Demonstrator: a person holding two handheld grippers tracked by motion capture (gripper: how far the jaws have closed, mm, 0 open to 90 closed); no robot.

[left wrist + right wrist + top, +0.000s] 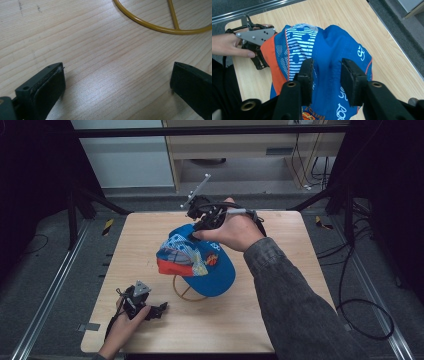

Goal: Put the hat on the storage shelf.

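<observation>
A blue cap (200, 262) with an orange brim and a striped mesh panel rests on a yellow wire stand (182, 292) at the middle of the table. My right gripper (196, 234) reaches its far top edge. In the right gripper view the gripper (327, 68) is shut on a bunched fold of the cap's (332, 45) blue fabric. My left gripper (162, 309) lies low on the table near the front left, apart from the cap. It stands open (117, 80) over bare wood, with the stand's ring (150, 26) just ahead of it.
The wooden table (280, 320) has bare room at the right and the front. The person's right sleeve crosses the front right corner. Dark floor, rails and cables (360, 310) surround the table. The left gripper's grey plate (254, 37) lies beyond the cap's brim.
</observation>
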